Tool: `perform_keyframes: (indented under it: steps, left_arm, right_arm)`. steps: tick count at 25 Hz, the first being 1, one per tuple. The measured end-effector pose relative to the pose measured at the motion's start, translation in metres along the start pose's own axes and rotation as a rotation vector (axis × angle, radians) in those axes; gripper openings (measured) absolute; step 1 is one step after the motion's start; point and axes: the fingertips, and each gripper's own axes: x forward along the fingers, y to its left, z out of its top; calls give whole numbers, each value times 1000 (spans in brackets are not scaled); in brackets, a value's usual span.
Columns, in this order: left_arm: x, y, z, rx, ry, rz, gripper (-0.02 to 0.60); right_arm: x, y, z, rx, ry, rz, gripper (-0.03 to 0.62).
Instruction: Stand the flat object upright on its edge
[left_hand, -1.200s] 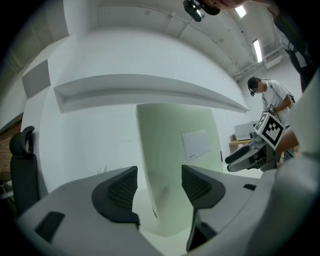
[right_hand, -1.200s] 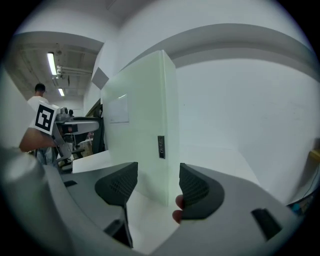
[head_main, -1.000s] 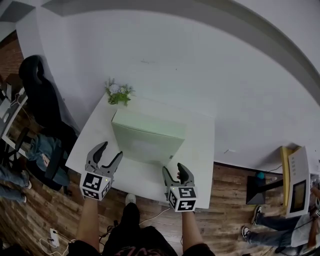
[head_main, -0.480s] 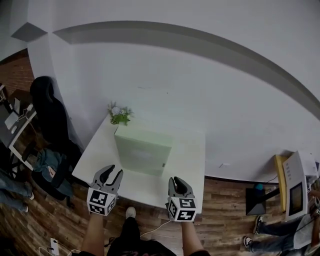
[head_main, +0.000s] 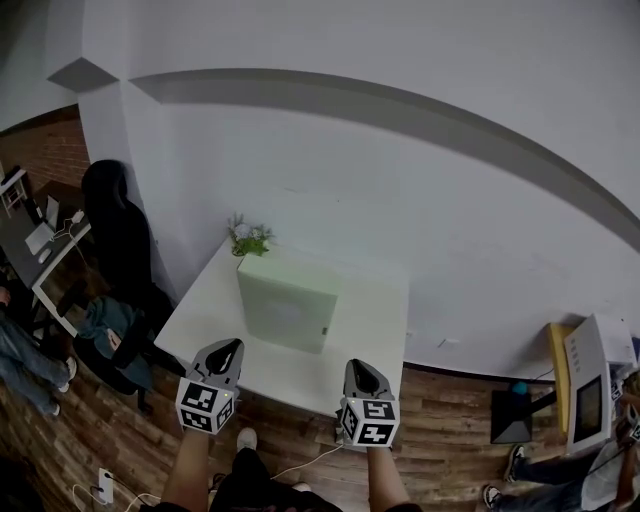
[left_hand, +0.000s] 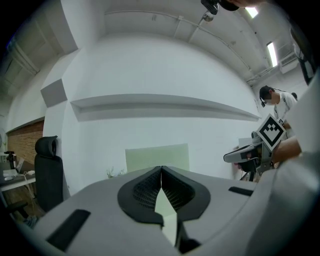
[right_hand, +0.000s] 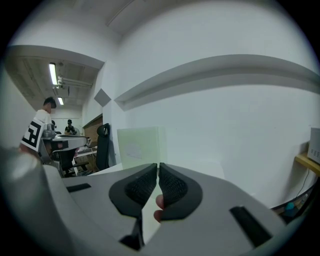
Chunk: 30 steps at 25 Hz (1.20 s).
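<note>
The flat object is a pale green box (head_main: 285, 305), standing upright on its edge on the white table (head_main: 205, 320). It also shows straight ahead in the left gripper view (left_hand: 157, 156) and the right gripper view (right_hand: 140, 145). My left gripper (head_main: 228, 346) hangs over the table's front edge, short of the box. Its jaws are closing and meet tip to tip (left_hand: 161, 170) with nothing between them. My right gripper (head_main: 358, 367) is level with it on the right. Its jaws are closing too and stand together (right_hand: 157, 167), empty. Neither gripper touches the box.
A small green plant (head_main: 248, 240) sits at the table's back left corner against the white wall. A black office chair (head_main: 118, 230) and a desk (head_main: 40, 245) stand to the left. A white device on a yellow shelf (head_main: 590, 375) is at the right. Wooden floor surrounds the table.
Both grippers went from wide open to shut. They have drawn back from the box toward the table's front edge, and the view has pulled away from the table.
</note>
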Motion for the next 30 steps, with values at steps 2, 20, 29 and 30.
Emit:
perform_keyframes:
  steps: [2, 20, 29, 30]
  left_arm:
    - [-1, -1, 4, -16, 1, 13, 15]
    - [5, 18, 26, -42, -26, -31, 14]
    - [12, 40, 32, -31, -46, -63, 14]
    - [13, 42, 32, -36, -47, -68, 14]
  right_arm:
    - [-4, 0, 4, -5, -6, 2, 31]
    - [8, 21, 28, -26, -36, -30, 26]
    - [21, 32, 38, -21, -53, -70, 25]
    - [21, 33, 38, -20, -52, -76, 25]
